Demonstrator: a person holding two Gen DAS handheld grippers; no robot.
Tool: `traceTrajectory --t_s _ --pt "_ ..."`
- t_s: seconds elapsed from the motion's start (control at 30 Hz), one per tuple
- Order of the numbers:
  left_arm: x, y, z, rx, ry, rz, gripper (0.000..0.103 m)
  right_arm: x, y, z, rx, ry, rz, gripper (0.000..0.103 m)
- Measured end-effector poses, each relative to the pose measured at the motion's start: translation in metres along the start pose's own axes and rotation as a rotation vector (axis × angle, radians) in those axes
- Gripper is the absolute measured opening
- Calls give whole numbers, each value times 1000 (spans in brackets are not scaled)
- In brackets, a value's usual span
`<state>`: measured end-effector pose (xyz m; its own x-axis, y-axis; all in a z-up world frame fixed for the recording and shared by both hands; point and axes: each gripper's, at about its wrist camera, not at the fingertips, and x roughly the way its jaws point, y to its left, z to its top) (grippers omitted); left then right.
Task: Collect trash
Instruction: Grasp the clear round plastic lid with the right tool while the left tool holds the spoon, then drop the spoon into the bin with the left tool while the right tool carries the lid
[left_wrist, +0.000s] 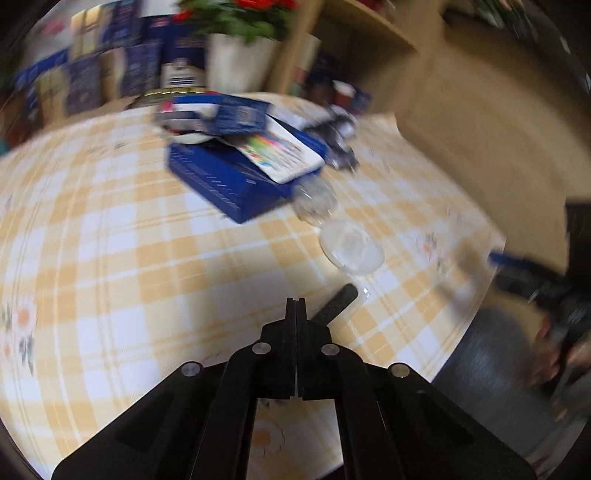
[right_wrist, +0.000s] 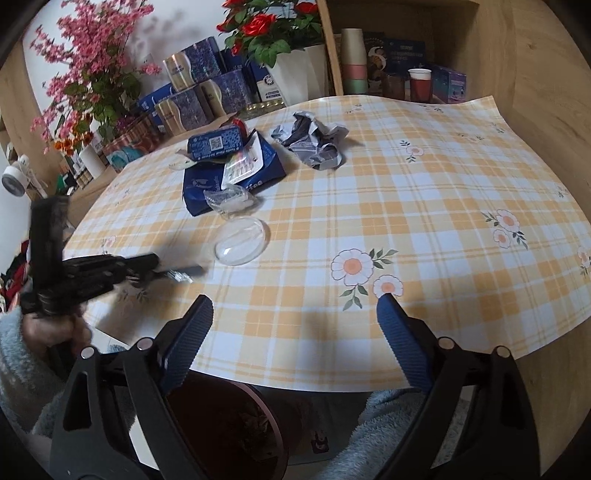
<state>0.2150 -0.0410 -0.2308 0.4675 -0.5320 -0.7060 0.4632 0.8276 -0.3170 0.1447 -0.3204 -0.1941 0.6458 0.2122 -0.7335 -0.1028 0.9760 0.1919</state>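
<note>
On the checked, flowered table before wooden shelves, left gripper fingers were closed empty; right gripper fingers gaped wide

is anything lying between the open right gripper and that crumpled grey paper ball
Nothing visible does. Between the right gripper and the crumpled paper ball there is only bare checked tablecloth. The clear plastic lid and the blue packaging pile lie off to the left.
</note>
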Motion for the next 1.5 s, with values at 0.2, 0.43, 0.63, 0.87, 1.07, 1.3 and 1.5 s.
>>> traceTrajectory --t_s 0.2,0.43,0.63,0.87,1.07,1.3,1.5 --pt "-43 25 -1 -196 -138 -24 1 28 21 15 -72 22 -1 89" --pt "-63 46 -2 -289 -197 -17 0 88 47 37 -46 113 29 88" --pt "-74 57 -3 -311 -221 -5 0 120 65 49 -47 141 -38 85" --pt "-85 59 -8 -309 -233 -5 0 126 78 51 -99 128 -106 67" --pt "-92 53 -9 -285 -233 -12 0 105 69 46 -35 113 -41 67" --pt "-103 33 -16 -232 -218 -20 0 56 66 33 -18 44 19 67" --pt "-109 12 -32 -174 -179 -28 0 13 65 15 -16 -14 56 67"
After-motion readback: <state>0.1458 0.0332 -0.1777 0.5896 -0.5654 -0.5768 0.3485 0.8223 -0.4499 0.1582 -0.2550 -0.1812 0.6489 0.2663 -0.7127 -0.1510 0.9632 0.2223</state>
